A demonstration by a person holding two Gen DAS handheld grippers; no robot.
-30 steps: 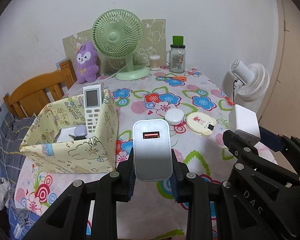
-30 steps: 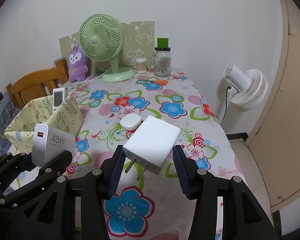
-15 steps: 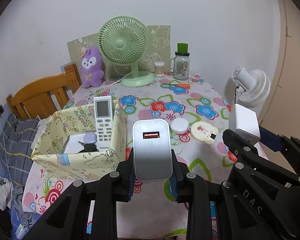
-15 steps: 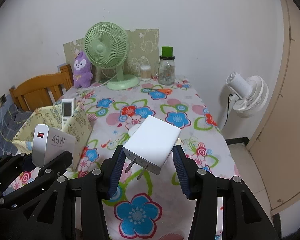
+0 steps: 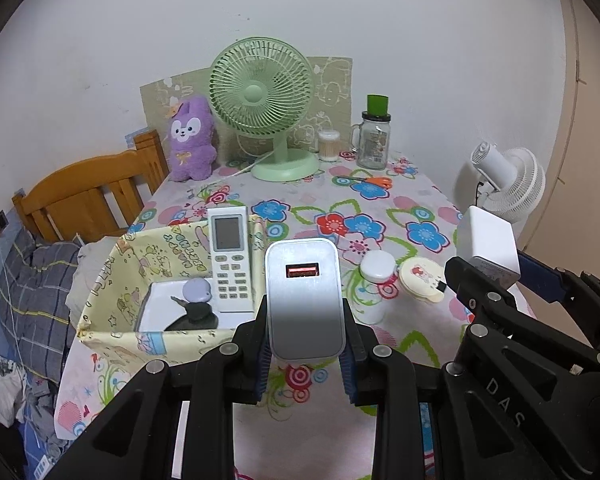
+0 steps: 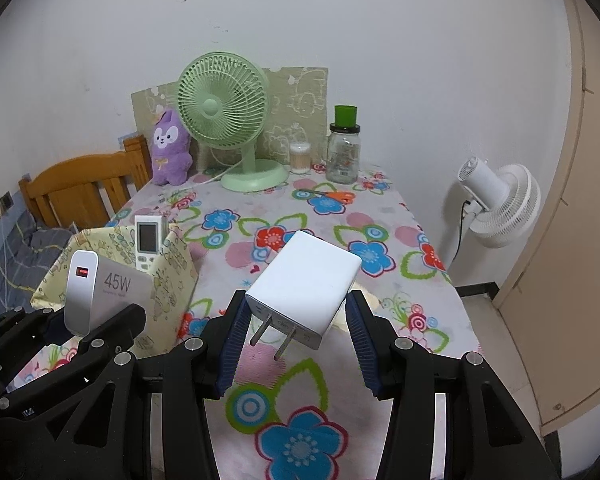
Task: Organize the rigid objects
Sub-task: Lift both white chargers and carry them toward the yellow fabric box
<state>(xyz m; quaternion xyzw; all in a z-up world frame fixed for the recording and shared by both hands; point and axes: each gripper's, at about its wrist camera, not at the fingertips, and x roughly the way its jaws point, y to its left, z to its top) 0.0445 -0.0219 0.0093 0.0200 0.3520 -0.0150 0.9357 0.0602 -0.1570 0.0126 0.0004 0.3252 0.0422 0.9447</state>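
Left gripper (image 5: 305, 322): clamped on the grey 45W charger (image 5: 305, 300), held above the table's near edge beside the fabric bin (image 5: 112, 280).
Right gripper (image 6: 296, 330): closed on the white plug adapter (image 6: 306, 286), prongs toward you.
Handling: both chargers look rigid, light and smooth-sided; you grip across the flat faces, clear of the prongs.
Count: two chargers held; one remote control (image 5: 229, 256) in the bin; two round cases (image 5: 378, 266) on the floral tablecloth (image 5: 380, 208).
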